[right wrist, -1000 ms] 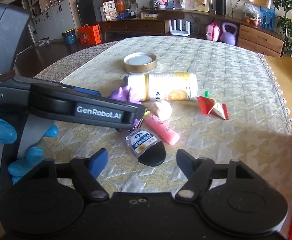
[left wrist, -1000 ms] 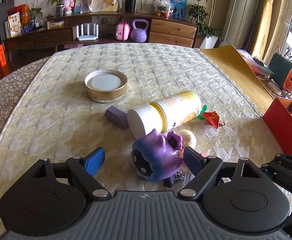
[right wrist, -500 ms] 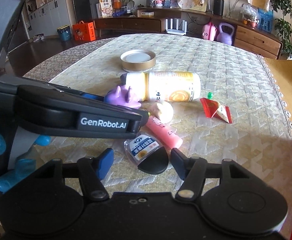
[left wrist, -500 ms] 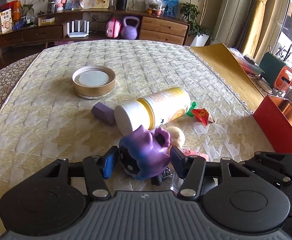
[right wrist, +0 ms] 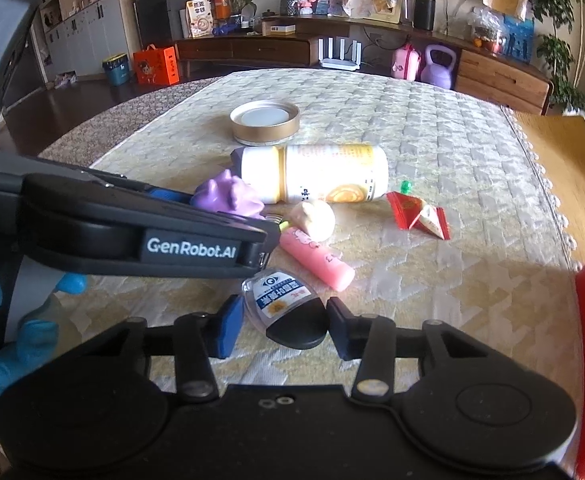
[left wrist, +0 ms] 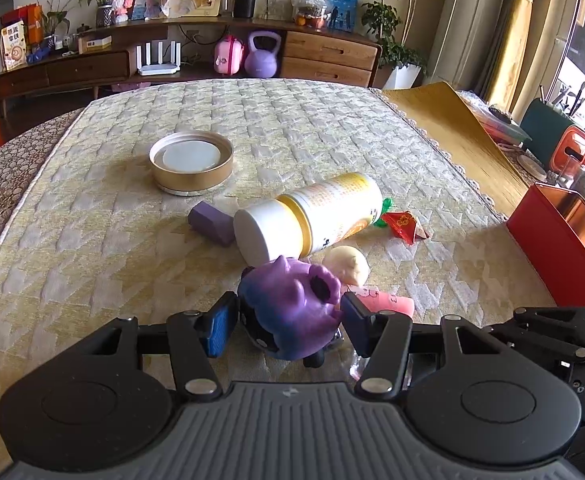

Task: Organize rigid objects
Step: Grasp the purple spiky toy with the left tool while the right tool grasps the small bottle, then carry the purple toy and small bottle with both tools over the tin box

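Observation:
My left gripper (left wrist: 288, 326) is shut on a purple toy figure (left wrist: 292, 308), which also shows in the right wrist view (right wrist: 228, 196). My right gripper (right wrist: 280, 326) is closed around a small clear bottle with a black cap (right wrist: 288, 312) lying on the cloth; its pads touch the bottle's sides. A white and yellow canister (left wrist: 312, 222) lies on its side beyond. A pink tube (right wrist: 316, 258), a cream round object (right wrist: 314, 220), a purple block (left wrist: 210, 224) and a red packet (right wrist: 418, 216) lie around it.
A gold jar lid (left wrist: 191, 162) sits upside down farther back. A red open box (left wrist: 560, 240) stands at the right edge of the table. The left gripper's body (right wrist: 132, 232) crosses the left of the right wrist view. The tablecloth's lace edge runs along the right.
Both grippers have moved forward and closed: the left onto the purple toy, the right around the small bottle.

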`<state>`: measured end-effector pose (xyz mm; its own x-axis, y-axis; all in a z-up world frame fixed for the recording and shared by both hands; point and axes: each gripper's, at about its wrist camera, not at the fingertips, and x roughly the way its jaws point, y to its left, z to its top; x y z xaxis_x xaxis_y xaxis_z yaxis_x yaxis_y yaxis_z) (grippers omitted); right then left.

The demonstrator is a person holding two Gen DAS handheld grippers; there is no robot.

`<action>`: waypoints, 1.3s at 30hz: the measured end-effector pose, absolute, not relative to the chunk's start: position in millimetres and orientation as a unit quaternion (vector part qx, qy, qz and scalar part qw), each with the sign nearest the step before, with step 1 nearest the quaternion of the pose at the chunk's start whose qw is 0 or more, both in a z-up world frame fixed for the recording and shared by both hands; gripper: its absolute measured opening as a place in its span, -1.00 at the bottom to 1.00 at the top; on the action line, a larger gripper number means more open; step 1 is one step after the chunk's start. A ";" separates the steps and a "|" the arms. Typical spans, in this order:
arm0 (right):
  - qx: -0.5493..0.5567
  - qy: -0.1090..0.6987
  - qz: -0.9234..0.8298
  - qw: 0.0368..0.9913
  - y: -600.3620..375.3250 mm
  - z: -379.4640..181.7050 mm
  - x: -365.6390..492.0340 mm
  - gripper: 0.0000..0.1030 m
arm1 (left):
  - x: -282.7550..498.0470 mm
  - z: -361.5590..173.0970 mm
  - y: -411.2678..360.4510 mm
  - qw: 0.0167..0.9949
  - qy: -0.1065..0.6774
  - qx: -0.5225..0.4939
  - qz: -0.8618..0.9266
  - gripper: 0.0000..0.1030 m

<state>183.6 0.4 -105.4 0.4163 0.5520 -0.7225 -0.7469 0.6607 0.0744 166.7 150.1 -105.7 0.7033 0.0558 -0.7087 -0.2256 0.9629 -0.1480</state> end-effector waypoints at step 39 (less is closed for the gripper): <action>-0.143 0.378 0.359 0.841 -65.6 -111.2 172.0 -0.08 | 122.2 -100.4 115.1 0.903 0.416 -0.089 0.059 0.08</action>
